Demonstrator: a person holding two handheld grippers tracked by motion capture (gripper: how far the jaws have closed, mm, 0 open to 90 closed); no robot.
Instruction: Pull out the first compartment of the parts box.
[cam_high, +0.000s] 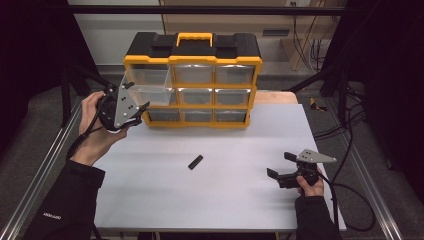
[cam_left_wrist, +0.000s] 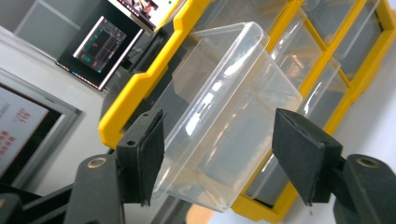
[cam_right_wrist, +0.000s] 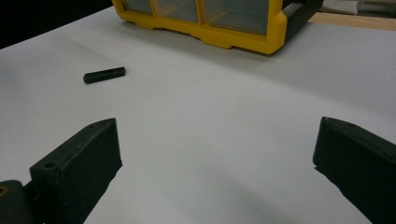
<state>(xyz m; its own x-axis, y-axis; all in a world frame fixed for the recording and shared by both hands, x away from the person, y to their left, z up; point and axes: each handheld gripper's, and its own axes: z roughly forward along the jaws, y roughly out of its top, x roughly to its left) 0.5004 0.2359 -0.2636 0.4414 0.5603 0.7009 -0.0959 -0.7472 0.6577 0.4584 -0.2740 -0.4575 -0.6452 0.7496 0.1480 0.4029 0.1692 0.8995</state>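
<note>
High view: the left gripper (cam_high: 134, 107) is raised at the left end of the yellow organizer (cam_high: 192, 80), beside a clear drawer (cam_high: 145, 82) pulled partway out of its top-left slot. The right gripper (cam_high: 281, 165) rests low over the white desk (cam_high: 220, 200), and a small black piece (cam_high: 195, 162) lies near the desk's middle.

Left gripper view: the drawer (cam_left_wrist: 224, 121) sits between the jaws, which stand apart from its walls (a released grip).

Right gripper view: the jaws are spread wide with nothing between them; the black piece (cam_right_wrist: 104, 75) lies ahead to the left, the organizer (cam_right_wrist: 210, 23) beyond.
</note>
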